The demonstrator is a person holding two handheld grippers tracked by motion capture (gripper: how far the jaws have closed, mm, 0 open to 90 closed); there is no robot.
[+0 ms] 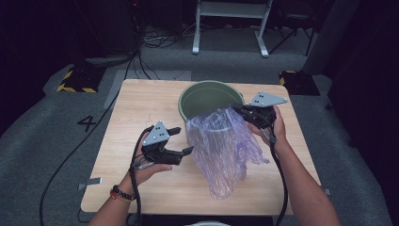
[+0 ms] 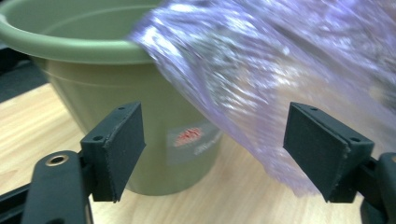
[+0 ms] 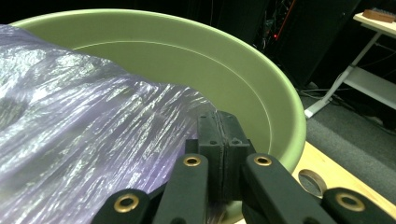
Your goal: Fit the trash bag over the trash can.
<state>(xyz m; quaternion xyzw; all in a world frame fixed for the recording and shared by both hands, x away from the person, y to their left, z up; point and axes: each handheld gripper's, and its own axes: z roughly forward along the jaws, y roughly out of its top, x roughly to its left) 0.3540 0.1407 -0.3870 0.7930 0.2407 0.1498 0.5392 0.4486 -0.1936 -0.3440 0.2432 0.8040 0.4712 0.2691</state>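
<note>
A green plastic bucket stands at the back middle of the wooden table. A clear purple plastic bag hangs in front of it, held up at its top edge by my right gripper, which is shut on it beside the bucket's rim. The bag spreads left from the closed jaws. My left gripper stands open just left of the bag. In the left gripper view the bag and bucket lie beyond the gripper with its pads wide apart.
A roll of tape lies on the table by the bucket's base. Black and yellow floor blocks sit beyond the table's far corners. A white table frame stands on the grey carpet behind.
</note>
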